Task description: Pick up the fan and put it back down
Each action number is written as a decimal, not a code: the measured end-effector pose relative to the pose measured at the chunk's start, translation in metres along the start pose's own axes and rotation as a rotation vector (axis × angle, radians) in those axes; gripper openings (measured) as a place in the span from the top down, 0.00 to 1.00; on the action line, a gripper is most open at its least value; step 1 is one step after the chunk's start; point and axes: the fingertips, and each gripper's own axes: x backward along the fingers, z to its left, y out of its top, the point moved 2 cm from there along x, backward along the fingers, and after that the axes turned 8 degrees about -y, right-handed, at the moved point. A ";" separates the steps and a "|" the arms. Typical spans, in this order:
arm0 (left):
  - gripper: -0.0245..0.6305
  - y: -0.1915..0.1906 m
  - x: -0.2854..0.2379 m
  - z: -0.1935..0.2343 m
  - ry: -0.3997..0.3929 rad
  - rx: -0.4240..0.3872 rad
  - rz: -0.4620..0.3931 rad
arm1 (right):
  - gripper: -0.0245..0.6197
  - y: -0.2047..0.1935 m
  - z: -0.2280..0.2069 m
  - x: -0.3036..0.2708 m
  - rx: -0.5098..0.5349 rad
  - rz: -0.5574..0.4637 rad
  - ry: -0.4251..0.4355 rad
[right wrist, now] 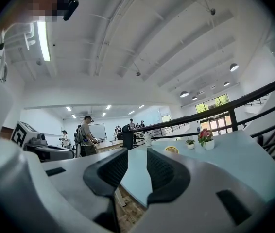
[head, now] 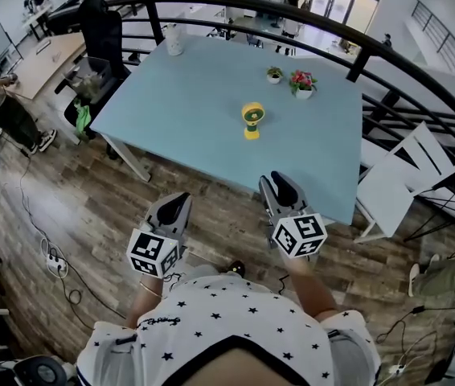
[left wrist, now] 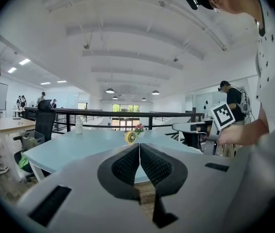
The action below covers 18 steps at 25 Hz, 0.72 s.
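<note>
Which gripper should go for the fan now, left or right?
Right. The right gripper is at the near edge of the table, nearer the yellow fan, with its jaws apart. The left gripper is shut, over the floor.

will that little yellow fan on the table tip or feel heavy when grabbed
Probably light: the fan looks small beside the flower pot. It may tip easily, its round head standing on a narrow base. Looks like stiff plastic, unlikely to flex.
</note>
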 end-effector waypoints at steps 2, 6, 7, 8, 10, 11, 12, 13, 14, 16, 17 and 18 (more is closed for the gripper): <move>0.92 -0.001 0.000 0.003 0.004 0.003 0.005 | 0.81 -0.002 0.000 -0.003 -0.005 0.005 -0.002; 0.92 -0.004 -0.005 0.011 0.011 0.010 0.015 | 0.80 -0.007 -0.005 -0.011 -0.011 0.015 -0.010; 0.92 -0.005 -0.007 0.014 0.010 0.014 0.018 | 0.80 -0.009 -0.007 -0.014 -0.010 0.019 -0.014; 0.92 -0.007 -0.010 0.016 0.007 0.018 0.020 | 0.80 -0.011 -0.009 -0.016 -0.008 0.024 -0.019; 0.92 -0.009 -0.015 0.022 -0.004 0.025 0.023 | 0.80 -0.014 -0.011 -0.022 -0.003 0.034 -0.031; 0.92 -0.010 -0.019 0.026 -0.012 0.026 0.025 | 0.80 -0.014 -0.013 -0.025 0.000 0.038 -0.040; 0.92 -0.009 -0.024 0.029 -0.023 0.025 0.024 | 0.79 -0.015 -0.015 -0.028 0.004 0.040 -0.051; 0.92 -0.008 -0.029 0.033 -0.036 0.022 0.023 | 0.79 -0.015 -0.017 -0.031 0.009 0.042 -0.063; 0.92 -0.007 -0.035 0.036 -0.052 0.019 0.021 | 0.79 -0.016 -0.019 -0.034 0.015 0.045 -0.074; 0.92 -0.002 -0.048 0.044 -0.082 0.008 0.015 | 0.78 -0.017 -0.023 -0.044 0.026 0.053 -0.097; 0.92 0.001 -0.053 0.049 -0.095 0.003 0.011 | 0.77 -0.018 -0.025 -0.049 0.029 0.059 -0.109; 0.92 0.005 -0.059 0.054 -0.104 -0.002 0.007 | 0.77 -0.019 -0.028 -0.055 0.030 0.067 -0.119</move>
